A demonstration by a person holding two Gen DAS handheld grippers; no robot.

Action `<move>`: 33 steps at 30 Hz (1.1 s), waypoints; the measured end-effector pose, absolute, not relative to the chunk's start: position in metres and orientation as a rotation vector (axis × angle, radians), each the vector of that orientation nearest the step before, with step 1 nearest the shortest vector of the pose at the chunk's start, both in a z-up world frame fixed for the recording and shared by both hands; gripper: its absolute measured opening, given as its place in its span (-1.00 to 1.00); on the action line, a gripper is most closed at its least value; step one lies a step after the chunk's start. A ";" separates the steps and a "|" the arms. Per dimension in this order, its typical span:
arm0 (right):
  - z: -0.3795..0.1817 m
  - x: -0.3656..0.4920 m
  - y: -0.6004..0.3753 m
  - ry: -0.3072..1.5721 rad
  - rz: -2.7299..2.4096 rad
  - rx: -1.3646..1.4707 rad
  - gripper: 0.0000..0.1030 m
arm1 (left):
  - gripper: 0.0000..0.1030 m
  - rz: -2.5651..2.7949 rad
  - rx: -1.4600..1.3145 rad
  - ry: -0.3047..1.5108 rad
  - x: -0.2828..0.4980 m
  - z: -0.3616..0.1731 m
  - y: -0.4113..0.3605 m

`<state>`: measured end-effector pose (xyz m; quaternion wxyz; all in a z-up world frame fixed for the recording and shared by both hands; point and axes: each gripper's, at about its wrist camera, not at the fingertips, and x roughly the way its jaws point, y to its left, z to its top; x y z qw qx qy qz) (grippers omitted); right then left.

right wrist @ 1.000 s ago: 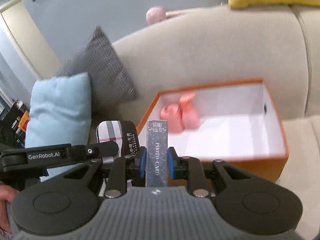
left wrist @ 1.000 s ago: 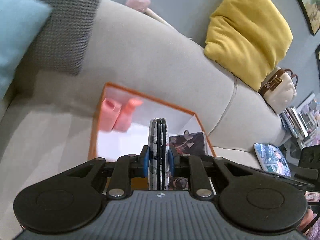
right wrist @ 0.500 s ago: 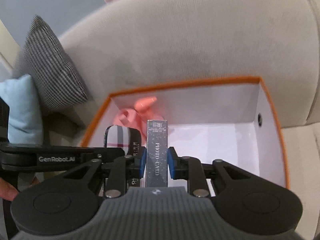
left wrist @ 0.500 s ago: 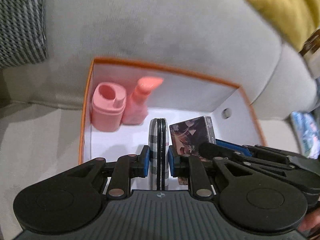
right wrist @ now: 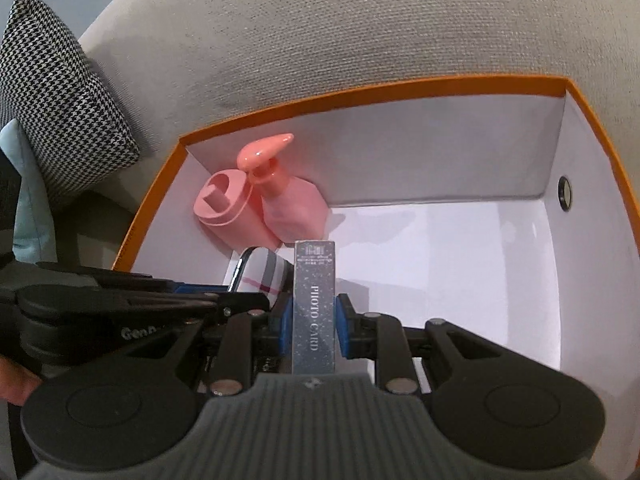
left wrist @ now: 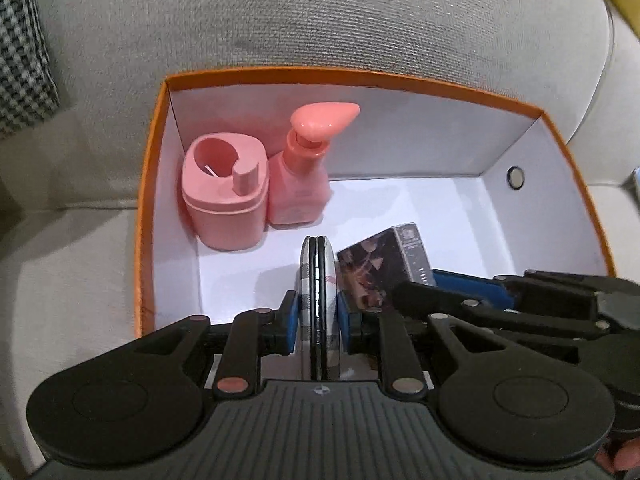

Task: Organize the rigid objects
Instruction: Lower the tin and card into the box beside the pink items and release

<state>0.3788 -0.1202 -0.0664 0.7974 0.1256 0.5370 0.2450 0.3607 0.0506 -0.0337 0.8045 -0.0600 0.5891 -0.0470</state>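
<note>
Pinching a flat, round plaid case (left wrist: 318,300) edge-on, the left gripper (left wrist: 318,316) has its blue pads on both faces while its jaws begin to part. The right gripper (right wrist: 314,326) clamps a slim silvery box (right wrist: 314,304) lettered "PHOTO CARD". Both items hang inside the orange-rimmed, white-lined cardboard box (left wrist: 148,184) on a coarse-woven grey sofa (left wrist: 320,20). Two glossy pink plastic pieces stand in its far left corner: a squat rounded container (left wrist: 226,200) and a pump bottle (left wrist: 300,184). Only the left view reveals the silvery box's dark patterned face; only the right view shows the houndstooth cushion (right wrist: 56,96) in full.
</note>
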 end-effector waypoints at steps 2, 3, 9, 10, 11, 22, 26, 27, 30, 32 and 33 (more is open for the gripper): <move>-0.066 0.378 -0.121 1.150 0.524 0.270 -0.55 | -0.39 -0.106 -0.126 1.239 0.357 -0.028 0.052; -0.065 0.378 -0.122 1.148 0.524 0.274 -0.55 | -0.38 -0.113 -0.143 1.225 0.354 -0.023 0.056; -0.059 0.376 -0.113 1.131 0.547 0.262 -0.54 | -0.26 -0.134 -0.244 1.084 0.333 0.013 0.078; -0.057 0.375 -0.110 1.126 0.536 0.245 -0.54 | -0.22 -0.136 -0.256 1.060 0.329 0.019 0.083; -0.057 0.375 -0.109 1.124 0.526 0.229 -0.54 | -0.18 -0.133 -0.276 1.026 0.323 0.026 0.090; -0.064 0.400 -0.077 1.186 0.429 0.103 -0.54 | -0.16 -0.019 -0.486 0.968 0.305 0.023 0.149; -0.065 0.400 -0.066 1.186 0.441 0.091 -0.54 | -0.16 -0.035 -0.526 0.988 0.302 0.009 0.153; -0.065 0.400 -0.064 1.188 0.445 0.095 -0.54 | -0.16 -0.041 -0.534 0.993 0.301 0.006 0.153; -0.066 0.401 -0.062 1.211 0.458 0.146 -0.54 | -0.16 -0.054 -0.547 1.003 0.296 0.003 0.153; -0.068 0.403 -0.061 1.240 0.472 0.194 -0.54 | -0.16 -0.059 -0.552 1.007 0.294 0.001 0.153; -0.069 0.403 -0.059 1.244 0.475 0.201 -0.54 | -0.16 -0.059 -0.555 1.006 0.293 0.001 0.153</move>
